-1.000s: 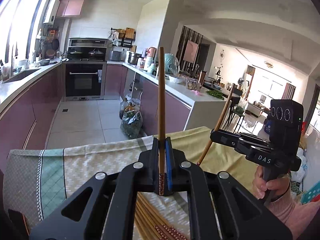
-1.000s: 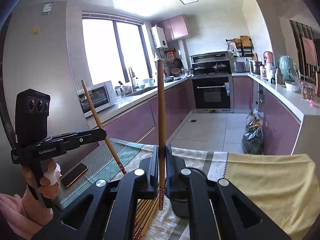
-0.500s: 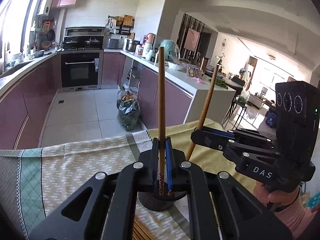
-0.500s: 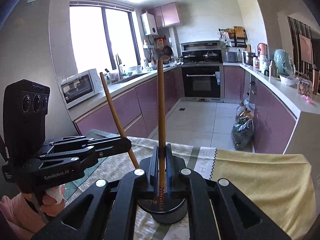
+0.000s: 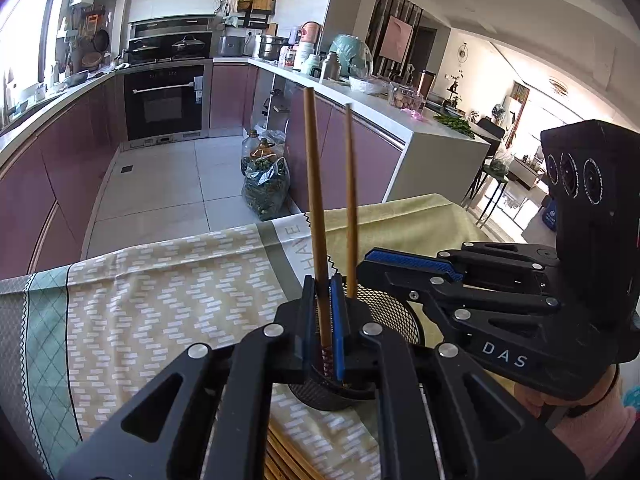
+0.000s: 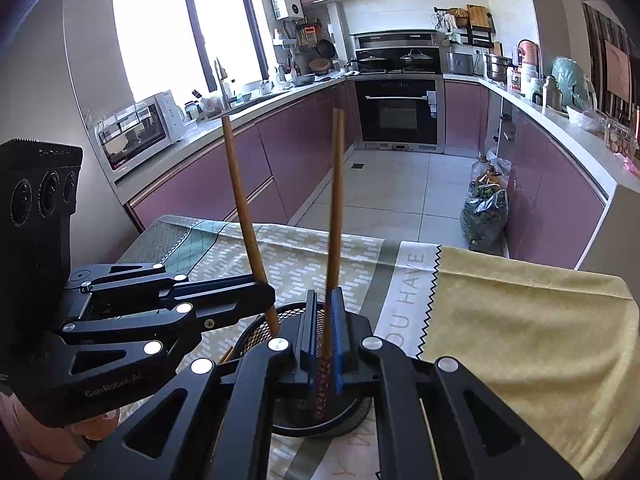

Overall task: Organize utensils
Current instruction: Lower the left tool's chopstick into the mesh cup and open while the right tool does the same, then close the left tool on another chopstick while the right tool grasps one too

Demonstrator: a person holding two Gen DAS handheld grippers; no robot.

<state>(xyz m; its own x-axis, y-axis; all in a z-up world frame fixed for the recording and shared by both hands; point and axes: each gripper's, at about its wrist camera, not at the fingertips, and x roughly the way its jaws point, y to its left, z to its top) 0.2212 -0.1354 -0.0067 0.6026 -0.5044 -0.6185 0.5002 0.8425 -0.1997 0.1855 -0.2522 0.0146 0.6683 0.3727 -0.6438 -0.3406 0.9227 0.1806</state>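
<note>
Kitchen tablecloth [image 5: 168,280], mesh holder [image 6: 320,420] half-hidden, chopstick tips unseen

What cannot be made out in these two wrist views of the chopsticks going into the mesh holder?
- Inside of the mesh holder, both views: hidden by the grippers' fingers.
- Spare chopsticks on the cloth, left wrist view: covered by the left gripper, cut off at the bottom edge.
- Chopstick top, right wrist view: blurred.

left wrist: close, faces kitchen over mesh holder [image 5: 394,312] | right wrist: same, shared holder [image 6: 256,330]
</note>
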